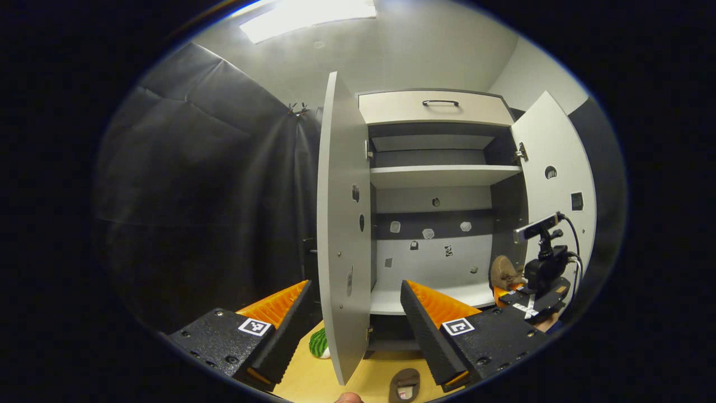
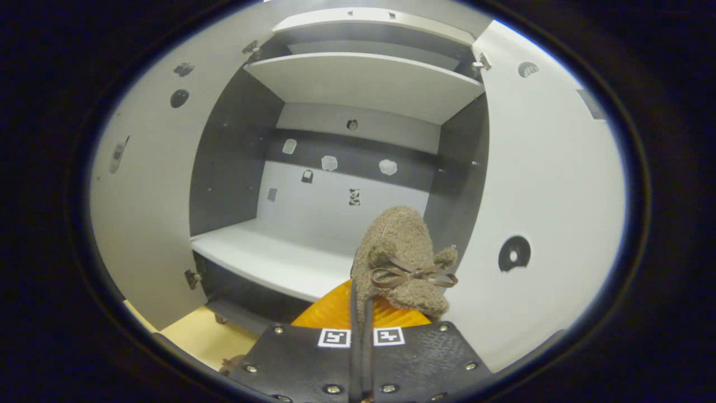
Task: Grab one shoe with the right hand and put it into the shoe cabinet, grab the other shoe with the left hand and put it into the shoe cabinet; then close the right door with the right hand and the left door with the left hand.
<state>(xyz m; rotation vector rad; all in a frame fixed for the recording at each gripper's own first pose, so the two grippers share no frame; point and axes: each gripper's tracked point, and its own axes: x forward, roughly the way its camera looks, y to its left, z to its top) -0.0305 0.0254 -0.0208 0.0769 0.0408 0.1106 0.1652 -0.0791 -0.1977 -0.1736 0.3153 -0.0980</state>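
Your right gripper [image 2: 361, 313] pinches the first shoe [image 2: 403, 257] before the cabinet [image 2: 279, 257]; your left gripper [image 1: 358, 319] is spread, second shoe [image 1: 404, 385] at six o'clock, both doors open.

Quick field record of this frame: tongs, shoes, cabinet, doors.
left tongs: open, empty, straddling the left door's edge
right tongs: shut on fuzzy shoe, held up in front of the cabinet's lower shelf
other shoe: on the floor below the cabinet, ungrasped
left door: open
right door: open
green object: on the floor by the left door
shoes in cabinet: none yet
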